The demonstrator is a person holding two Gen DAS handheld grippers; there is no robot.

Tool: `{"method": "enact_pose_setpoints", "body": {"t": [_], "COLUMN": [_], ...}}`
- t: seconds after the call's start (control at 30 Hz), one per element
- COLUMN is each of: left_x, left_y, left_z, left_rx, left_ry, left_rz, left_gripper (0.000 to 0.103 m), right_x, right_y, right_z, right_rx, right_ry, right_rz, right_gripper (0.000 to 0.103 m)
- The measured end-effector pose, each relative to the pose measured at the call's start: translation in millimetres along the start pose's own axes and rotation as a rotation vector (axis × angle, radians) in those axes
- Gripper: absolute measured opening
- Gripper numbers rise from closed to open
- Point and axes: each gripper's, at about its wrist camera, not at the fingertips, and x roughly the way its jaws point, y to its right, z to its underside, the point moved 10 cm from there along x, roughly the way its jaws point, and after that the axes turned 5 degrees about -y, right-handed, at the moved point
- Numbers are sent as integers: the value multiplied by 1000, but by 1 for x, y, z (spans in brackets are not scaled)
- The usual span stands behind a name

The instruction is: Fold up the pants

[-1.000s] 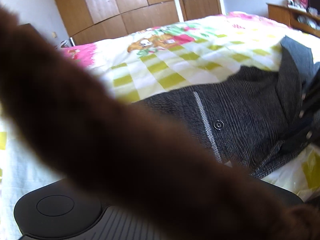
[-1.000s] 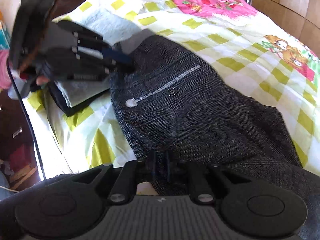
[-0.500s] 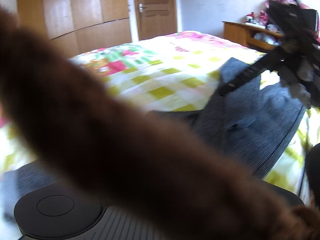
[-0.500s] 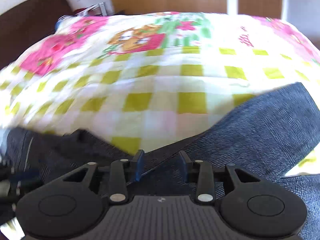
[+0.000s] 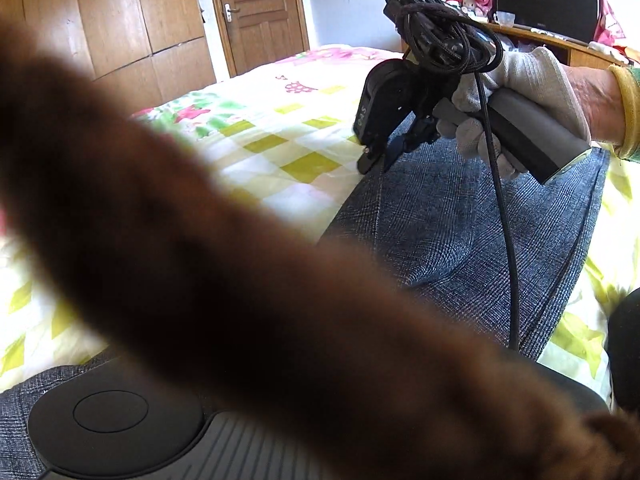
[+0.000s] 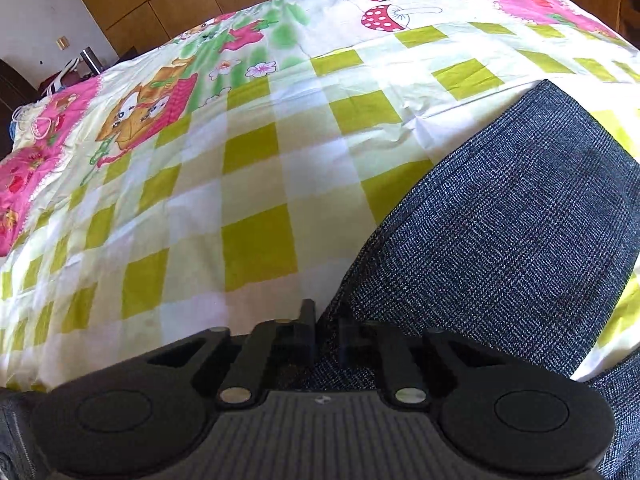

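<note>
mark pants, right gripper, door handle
pants (image 6: 520,216): right wrist view, middle of grey checked leg.
right gripper (image 5: 378,156): left wrist view, between its fingertips, at pants edge.
door handle (image 5: 229,11): left wrist view, metal lever.

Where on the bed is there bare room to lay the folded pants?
Free: the checked bedspread left of the pants, up to the cartoon print. Crowded: the right side, where the right hand-held gripper closes on the pants.

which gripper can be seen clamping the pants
The right gripper: its fingers are closed on the grey pants edge. The left gripper has its fingers hidden behind a blurred brown shape.
</note>
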Motion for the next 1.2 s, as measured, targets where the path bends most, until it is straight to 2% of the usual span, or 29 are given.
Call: {"method": "enact_pose_setpoints", "body": {"t": [0.1, 0.2, 0.3, 0.37, 0.43, 0.5, 0.57, 0.63, 0.7, 0.77, 0.83, 0.9, 0.93, 1.0, 1.07, 1.2], "left_x": [-3, -17, -31, -32, -22, -7, 6, 12, 13, 13, 15, 17, 19, 23, 27, 31], "left_y": [1, 4, 18, 32, 50, 68, 86, 99, 101, 99, 100, 105, 107, 114, 118, 118], "left_z": [-8, -20, -27, -24, -13, 1, 14, 20, 17, 12, 7, 3, 2, -1, -5, -13], "left_rx": [5, -3, 17, 31, 43, 54, 92, 153, 161, 128, 117, 128, 132, 137, 141, 103], "left_ry": [6, 44, 85, 90, 55, -3, -56, -69, -71, -76, -72, -63, -61, -55, -44, -27], "left_rz": [-13, -8, 9, 37, 79, 121, 153, 125, 126, 150, 163, 172, 177, 192, 199, 227], "left_gripper": [31, 31, 31, 31, 32, 32, 32, 31, 32, 33, 33, 33, 33, 33, 34, 34], "right_x": [-32, -105, -171, -186, -177, -147, -126, -128, -137, -147, -159, -165, -163, -153, -128, -70], "right_y": [-6, -12, 9, 37, 70, 97, 110, 113, 114, 117, 119, 121, 121, 121, 119, 100], "right_z": [-13, -19, 9, 46, 84, 117, 137, 139, 131, 127, 120, 104, 91, 61, 29, -11], "right_rx": [20, -2, -15, 17, 53, 80, 111, 109, 92, 61, 28, 10, 0, 6, 4, -49], "right_ry": [92, 277, 426, 452, 454, 359, 287, 285, 295, 296, 328, 358, 367, 370, 333, 202], "right_rz": [-88, -223, -303, -282, -197, -122, -126, -155, -159, -162, -143, -132, -127, -113, -84, -54], "right_gripper": [23, 21, 21, 21, 22, 24, 27, 27, 32, 36, 38, 51, 53, 55, 55, 55]}}
